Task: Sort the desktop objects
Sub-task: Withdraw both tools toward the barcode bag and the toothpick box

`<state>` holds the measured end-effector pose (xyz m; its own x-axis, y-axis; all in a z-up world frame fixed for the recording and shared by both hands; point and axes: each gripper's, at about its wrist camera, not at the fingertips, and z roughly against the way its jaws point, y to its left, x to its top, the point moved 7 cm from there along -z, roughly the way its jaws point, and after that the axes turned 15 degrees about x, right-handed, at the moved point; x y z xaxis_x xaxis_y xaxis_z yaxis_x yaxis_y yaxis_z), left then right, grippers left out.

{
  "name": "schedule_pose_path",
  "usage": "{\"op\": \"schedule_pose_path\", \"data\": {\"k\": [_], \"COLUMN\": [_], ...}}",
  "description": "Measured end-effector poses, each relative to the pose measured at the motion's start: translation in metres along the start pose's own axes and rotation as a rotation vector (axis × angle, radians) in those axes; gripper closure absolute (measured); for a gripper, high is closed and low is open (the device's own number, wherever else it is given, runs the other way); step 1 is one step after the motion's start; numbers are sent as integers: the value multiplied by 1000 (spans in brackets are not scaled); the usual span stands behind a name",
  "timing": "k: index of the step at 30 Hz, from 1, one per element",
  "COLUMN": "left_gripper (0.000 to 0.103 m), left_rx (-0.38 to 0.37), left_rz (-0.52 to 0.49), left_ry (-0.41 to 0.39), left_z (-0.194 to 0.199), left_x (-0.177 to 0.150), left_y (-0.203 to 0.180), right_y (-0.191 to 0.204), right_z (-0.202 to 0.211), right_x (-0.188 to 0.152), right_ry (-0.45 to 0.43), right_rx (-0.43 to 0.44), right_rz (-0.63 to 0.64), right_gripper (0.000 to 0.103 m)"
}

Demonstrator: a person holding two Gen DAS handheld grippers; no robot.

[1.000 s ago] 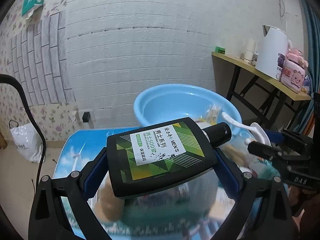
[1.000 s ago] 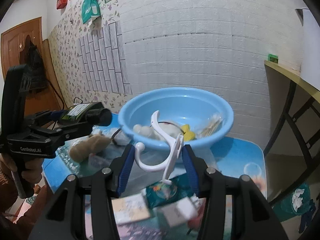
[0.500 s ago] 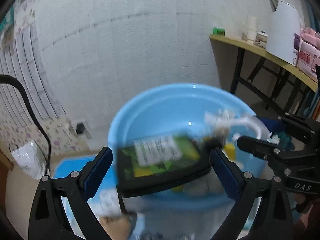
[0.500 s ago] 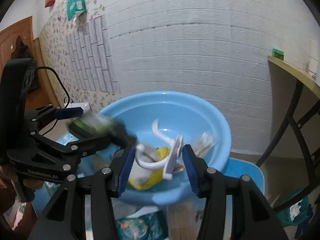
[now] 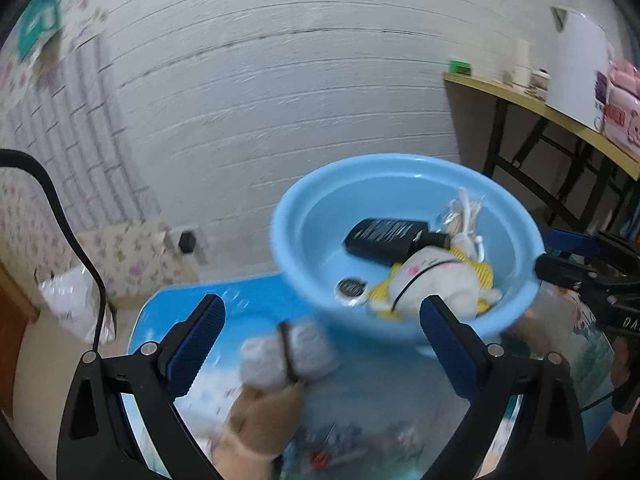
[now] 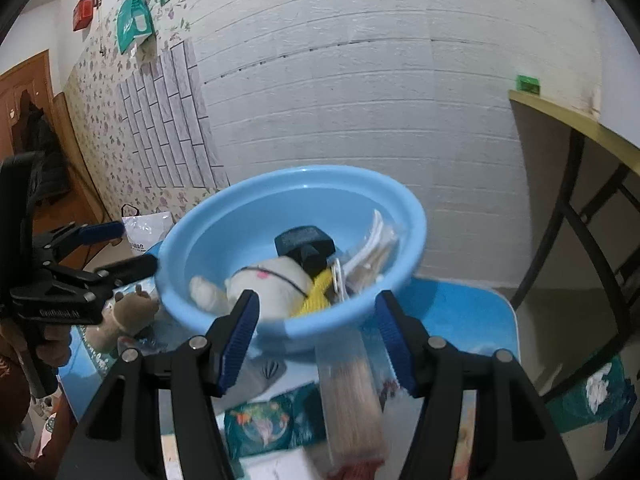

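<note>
A light blue basin (image 5: 320, 184) stands at the back of the blue table; it also shows in the right wrist view (image 6: 224, 216). In it lie a black bottle (image 5: 384, 238) (image 6: 306, 242), a white plush toy (image 5: 436, 276) (image 6: 272, 284), a white hook (image 5: 470, 236) and a clear packet (image 6: 376, 240). My left gripper (image 5: 320, 344) is open and empty, in front of the basin, above a grey-and-brown plush (image 5: 280, 360). My right gripper (image 6: 316, 338) is open and empty at the basin's near rim.
On the table (image 6: 460, 304) in front of the basin lie a bundle of wooden sticks in plastic (image 6: 352, 392), a green packet (image 6: 264, 424) and a brown plush (image 6: 128, 312). A yellow side table (image 5: 560, 112) with a white kettle (image 5: 576, 60) stands at the right.
My left gripper let the black bottle go into the basin and drew back, open. My right gripper let the white hook go into the basin and is now open too.
</note>
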<state>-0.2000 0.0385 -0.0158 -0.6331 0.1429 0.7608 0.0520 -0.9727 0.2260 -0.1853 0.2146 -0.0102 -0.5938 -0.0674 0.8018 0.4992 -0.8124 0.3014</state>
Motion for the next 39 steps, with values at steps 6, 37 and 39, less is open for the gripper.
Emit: {"op": "schedule_pose_path", "data": {"k": [6, 37, 39], "left_gripper": [5, 5, 5], "left_rx": [57, 163, 167], "left_rz": [66, 210, 215], "left_ry": [17, 148, 148], "left_z": [12, 9, 7], "left_x": [-29, -142, -142], "left_y": [43, 141, 146], "right_y": [-1, 13, 11], "right_z": [20, 34, 32], "right_x": [-25, -91, -92], "right_ry": [-17, 107, 111], "right_rx": [-28, -104, -108], "right_rz": [-71, -125, -131], "right_gripper": [43, 43, 43]}}
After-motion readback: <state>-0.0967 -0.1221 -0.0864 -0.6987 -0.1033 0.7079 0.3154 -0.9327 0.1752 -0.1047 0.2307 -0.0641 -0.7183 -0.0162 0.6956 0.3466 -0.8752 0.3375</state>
